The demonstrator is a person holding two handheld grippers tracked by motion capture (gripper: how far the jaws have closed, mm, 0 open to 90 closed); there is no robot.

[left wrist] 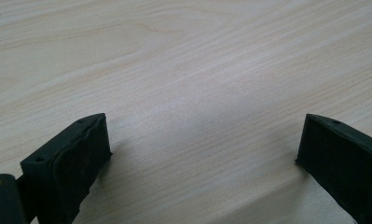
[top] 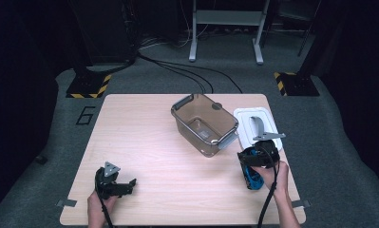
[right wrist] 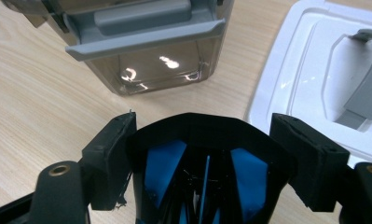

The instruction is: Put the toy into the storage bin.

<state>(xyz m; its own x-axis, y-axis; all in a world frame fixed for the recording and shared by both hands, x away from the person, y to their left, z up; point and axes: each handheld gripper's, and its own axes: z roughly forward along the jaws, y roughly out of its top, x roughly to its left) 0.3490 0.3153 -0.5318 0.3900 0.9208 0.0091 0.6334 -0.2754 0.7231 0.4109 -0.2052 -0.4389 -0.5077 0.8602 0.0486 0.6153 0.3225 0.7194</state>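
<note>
My right gripper [top: 254, 159] [right wrist: 204, 135] is shut on a black object with blue panels [top: 250, 176] [right wrist: 162, 163], its pads pressing both sides, lifted off the table near the right front. Just beyond it stands a clear brownish bin [top: 203, 123] [right wrist: 151, 60] with grey latches, open on top. A white lid with a grey handle [top: 258, 126] [right wrist: 314, 70] lies to the bin's right. My left gripper [top: 129, 186] [left wrist: 202, 149] rests low over bare wood at the front left, its jaws wide apart with nothing between them.
The light wooden table [top: 144, 137] [left wrist: 183, 70] has free room across its left half and middle. Beyond the table's far edge are floor cables [top: 187, 71], a metal stand [top: 225, 28] and hazard-striped bases [top: 87, 88].
</note>
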